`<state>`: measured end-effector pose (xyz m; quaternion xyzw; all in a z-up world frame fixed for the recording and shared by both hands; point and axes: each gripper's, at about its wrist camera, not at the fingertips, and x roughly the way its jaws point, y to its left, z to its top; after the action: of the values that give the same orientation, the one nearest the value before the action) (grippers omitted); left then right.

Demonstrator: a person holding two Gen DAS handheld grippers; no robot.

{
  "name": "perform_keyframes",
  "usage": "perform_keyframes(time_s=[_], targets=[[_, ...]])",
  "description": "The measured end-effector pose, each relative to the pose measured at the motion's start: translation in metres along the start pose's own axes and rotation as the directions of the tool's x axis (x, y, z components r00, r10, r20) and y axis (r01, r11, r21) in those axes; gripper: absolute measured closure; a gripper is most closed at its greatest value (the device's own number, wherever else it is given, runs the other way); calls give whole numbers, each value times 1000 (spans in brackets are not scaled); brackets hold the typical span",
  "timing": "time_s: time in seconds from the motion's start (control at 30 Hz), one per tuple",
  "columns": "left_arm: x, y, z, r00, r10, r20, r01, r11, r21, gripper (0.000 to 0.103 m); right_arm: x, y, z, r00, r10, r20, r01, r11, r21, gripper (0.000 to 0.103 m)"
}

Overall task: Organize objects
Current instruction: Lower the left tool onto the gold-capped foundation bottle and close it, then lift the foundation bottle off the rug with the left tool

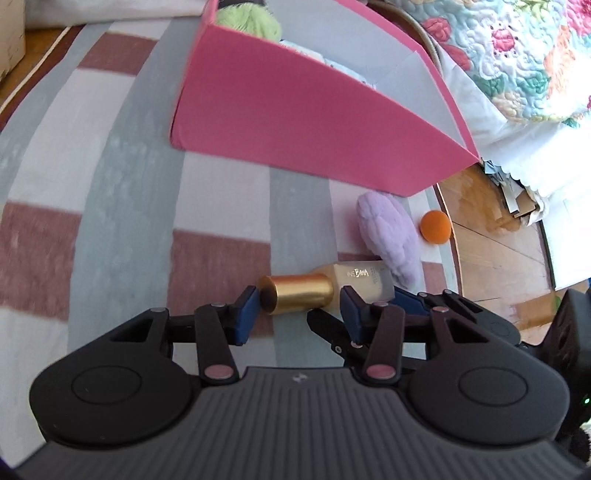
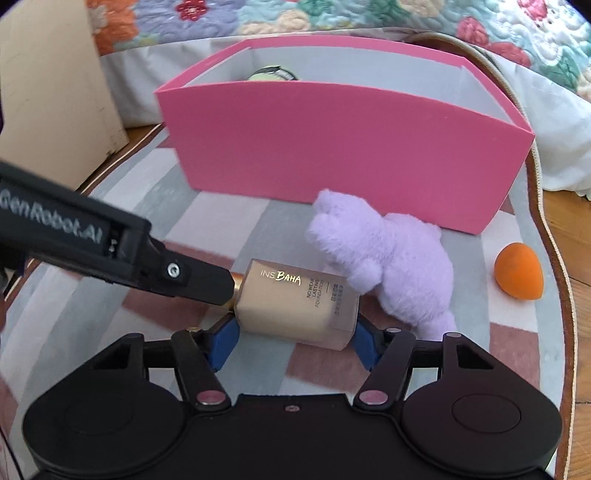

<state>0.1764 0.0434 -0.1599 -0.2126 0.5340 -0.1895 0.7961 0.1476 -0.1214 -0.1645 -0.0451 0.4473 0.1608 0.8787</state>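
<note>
Right wrist view shows one foundation bottle [image 2: 295,304] lying on its side on the striped mat [image 2: 155,206], its long axis running left to right, gold cap [image 1: 297,293] pointing left. The right gripper [image 2: 293,341] has its blue pads against the two ends of the glass body, pinching it. The left gripper [image 1: 299,310] has its fingers spread on either side of the cap; whether they touch it, I cannot tell. One purple plush toy [image 2: 391,269] lies just beside the bottle's base, and one orange sponge [image 2: 519,269] sits apart to the right. Behind them stands one pink box [image 2: 332,147], holding a green fuzzy thing [image 1: 247,20]; other contents are unclear.
</note>
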Motion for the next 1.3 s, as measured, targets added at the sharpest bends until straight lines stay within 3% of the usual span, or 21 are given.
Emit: perform_keyframes(time_s=[0.5,0.8,1.3], targets=[[3,-21,-14,995,103,-12,-102,993,62,54,-3,10,-16,999,40,34,-36,994,-108,34],[6,-25,-17,992,125,10,-125,992,22,48,-13,-1,-29,994,77,71,-68,991,-117,32],[-14,-56,-42,984,173,43,-176,981,75,49,-45,-7,-36,992,121,17,-119,987,-108,33]])
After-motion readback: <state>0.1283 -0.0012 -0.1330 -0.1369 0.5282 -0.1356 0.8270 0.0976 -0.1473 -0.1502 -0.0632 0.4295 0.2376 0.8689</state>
